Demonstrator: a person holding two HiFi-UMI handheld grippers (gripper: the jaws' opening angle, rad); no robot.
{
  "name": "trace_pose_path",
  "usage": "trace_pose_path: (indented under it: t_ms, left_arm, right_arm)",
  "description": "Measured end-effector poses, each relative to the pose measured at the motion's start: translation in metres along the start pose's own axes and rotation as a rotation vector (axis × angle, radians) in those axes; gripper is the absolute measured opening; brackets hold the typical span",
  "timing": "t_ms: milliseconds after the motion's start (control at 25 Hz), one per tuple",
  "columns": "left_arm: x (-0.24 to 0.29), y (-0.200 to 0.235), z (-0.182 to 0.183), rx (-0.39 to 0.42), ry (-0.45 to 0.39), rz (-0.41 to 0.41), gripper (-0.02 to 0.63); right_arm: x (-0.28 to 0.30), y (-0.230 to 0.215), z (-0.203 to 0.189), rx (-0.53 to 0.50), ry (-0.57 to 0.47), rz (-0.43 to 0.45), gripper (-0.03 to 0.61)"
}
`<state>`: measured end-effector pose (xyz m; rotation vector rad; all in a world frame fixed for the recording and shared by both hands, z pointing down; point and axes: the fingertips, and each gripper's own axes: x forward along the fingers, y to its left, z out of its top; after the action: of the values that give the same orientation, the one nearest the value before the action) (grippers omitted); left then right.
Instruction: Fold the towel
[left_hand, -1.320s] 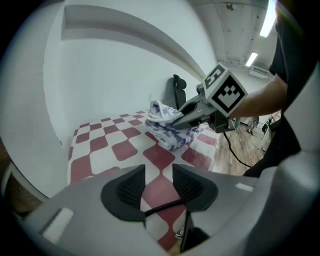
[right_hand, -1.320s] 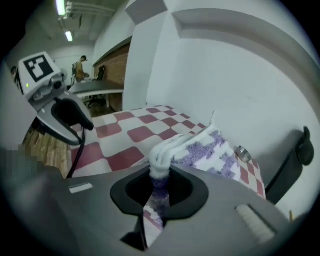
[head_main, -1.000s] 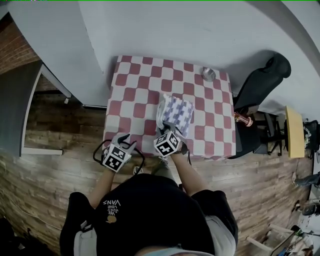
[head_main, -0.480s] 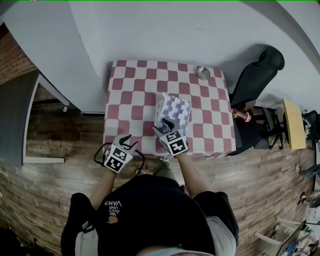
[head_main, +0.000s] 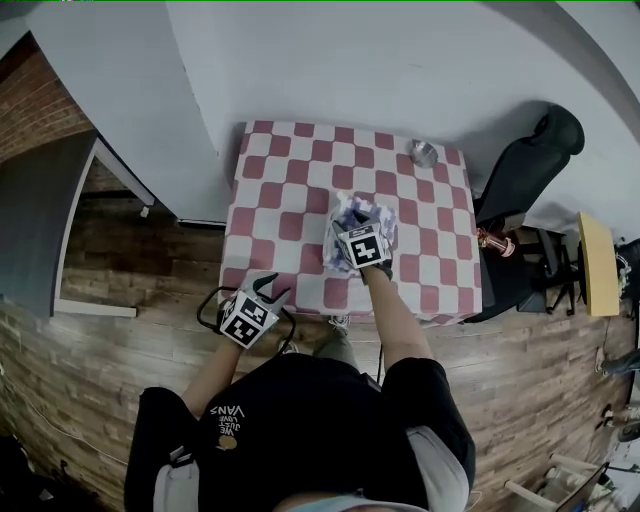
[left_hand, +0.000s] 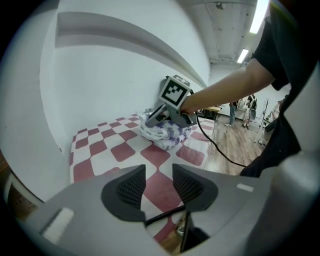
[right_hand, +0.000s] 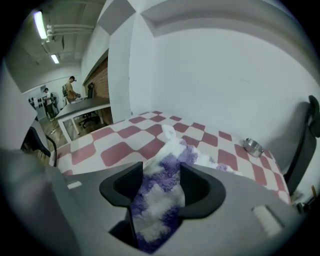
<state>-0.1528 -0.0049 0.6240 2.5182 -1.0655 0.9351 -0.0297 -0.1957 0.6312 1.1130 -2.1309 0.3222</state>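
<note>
Wall (head_main: 350, 60) backs table (head_main: 285, 195); towel (head_main: 345, 212) and bowl (head_main: 423, 153) obstruct it.

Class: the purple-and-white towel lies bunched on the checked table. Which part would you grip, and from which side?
Probably the white edge that stands up at the far end of the towel, approached from the near table edge, angled down. The towel is a bunched heap on the table; that raised flap is thin enough to pinch.
</note>
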Motion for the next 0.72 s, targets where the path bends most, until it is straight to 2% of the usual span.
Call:
trace_pose_path:
  t_ms: [80, 160, 280, 480, 640, 720]
  left_arm:
    - [0.002, 0.002, 0.002, 0.002, -0.001, 0.001, 0.149]
    - [0.002, 0.004, 0.006, 0.004, -0.01, 0.002, 0.149]
    - [0.0, 0.007, 0.015, 0.01, -0.033, 0.006, 0.149]
    - [-0.006, 0.013, 0.027, 0.022, -0.082, 0.004, 0.149]
    - [-0.005, 0.009, 0.049, 0.044, -0.136, -0.009, 0.149]
    - [-0.005, 0.006, 0.063, 0.05, -0.174, -0.003, 0.149]
  right_arm:
    - [0.01, 0.003, -0.006, -0.01, 0.039, 0.002, 0.239]
    - [0.012, 0.002, -0.005, 0.0, 0.031, 0.004, 0.239]
    - [-0.008, -0.002, 0.01, 0.05, -0.074, -0.013, 0.239]
    - [-0.074, 0.002, 0.026, 0.207, -0.292, -0.058, 0.228]
    - [-0.126, 0.006, 0.013, 0.271, -0.376, -0.085, 0.199]
    - [-0.148, 0.009, 0.005, 0.265, -0.393, -0.105, 0.141]
